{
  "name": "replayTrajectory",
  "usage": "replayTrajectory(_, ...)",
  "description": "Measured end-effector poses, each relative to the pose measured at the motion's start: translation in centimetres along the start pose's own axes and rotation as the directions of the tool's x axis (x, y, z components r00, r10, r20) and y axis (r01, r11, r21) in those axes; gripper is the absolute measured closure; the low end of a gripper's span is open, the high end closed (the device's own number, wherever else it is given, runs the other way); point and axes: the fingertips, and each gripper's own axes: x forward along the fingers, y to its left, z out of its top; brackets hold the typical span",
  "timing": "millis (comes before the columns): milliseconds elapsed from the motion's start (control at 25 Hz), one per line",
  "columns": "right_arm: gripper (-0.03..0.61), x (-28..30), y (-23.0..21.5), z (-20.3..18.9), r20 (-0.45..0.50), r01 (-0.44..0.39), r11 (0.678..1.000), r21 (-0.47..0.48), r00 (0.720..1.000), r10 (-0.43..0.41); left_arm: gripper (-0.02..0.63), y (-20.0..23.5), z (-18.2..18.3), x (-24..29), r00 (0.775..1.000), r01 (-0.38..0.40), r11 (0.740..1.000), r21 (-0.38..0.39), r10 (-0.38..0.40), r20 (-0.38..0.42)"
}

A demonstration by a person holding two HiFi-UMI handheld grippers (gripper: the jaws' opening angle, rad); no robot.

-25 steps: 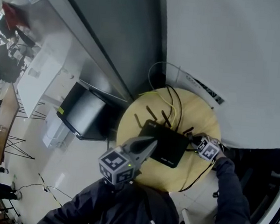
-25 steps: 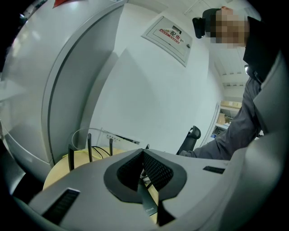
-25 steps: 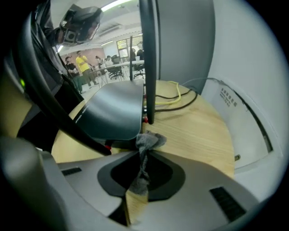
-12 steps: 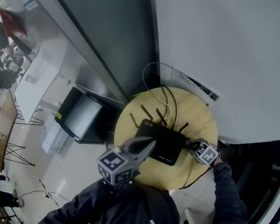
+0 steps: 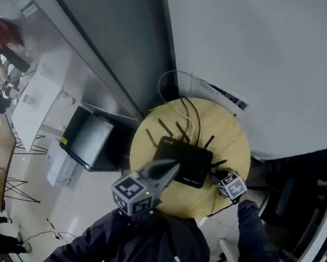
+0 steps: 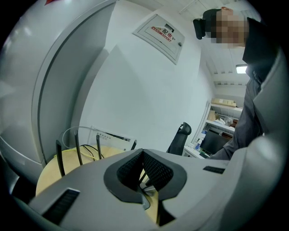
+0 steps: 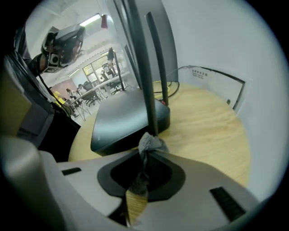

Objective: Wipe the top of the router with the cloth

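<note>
Matte black plastic forms the router (image 5: pixel 182 161), a flat slab with rounded corners and thin stick antennas (image 5: pixel 167 127) rising from its rear and side edges; it lies near the middle of the round counter (image 5: pixel 231 140). The counter top is pale wood with a fine straight grain. A small grey cloth (image 7: pixel 151 143), crumpled into a soft wad, is pinched between the dark ribbed pads of the right gripper (image 7: pixel 146 155), which is closed tight on it. The wad sits low at the router's right-hand edge, right at the foot of one upright antenna (image 7: pixel 142 67); whether it touches the casing cannot be told. In the head view the right gripper (image 5: pixel 216 176) lies just beside that same edge. The left gripper (image 5: pixel 171 167) hangs over the router's near left corner, its grey tapered jaws pressed together at the tips with nothing between them, as the left gripper view (image 6: pixel 141 153) shows. Thin yellow, black and white cables (image 5: pixel 185 112) loop from the router's back toward the smooth white curved wall (image 5: pixel 263 51).
</note>
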Motion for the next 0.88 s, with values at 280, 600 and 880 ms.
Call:
replayTrajectory(280,0.509,0.4,2.7,-0.1,-0.014,-0.024,0.998,-0.052,1.0,0.023,0.614,-0.3,0.0,-1.0,1.0,0.03,0.999,0.021,-0.03,0.0)
replayTrajectory(600,0.509,0.3,6.6,-2.3,-0.04,0.005,1.0,-0.006,0.999,-0.005,0.612,-0.3,-0.3,-3.3,0.995,0.098,0.995,0.036,-0.098,-0.001)
replayTrajectory(880,0.509,0.3,10.2,-2.8,-0.034,0.145,0.976,0.16,0.989,-0.141,0.614,0.8,-1.0,-8.8,0.988,0.15,0.986,0.069,-0.151,0.009)
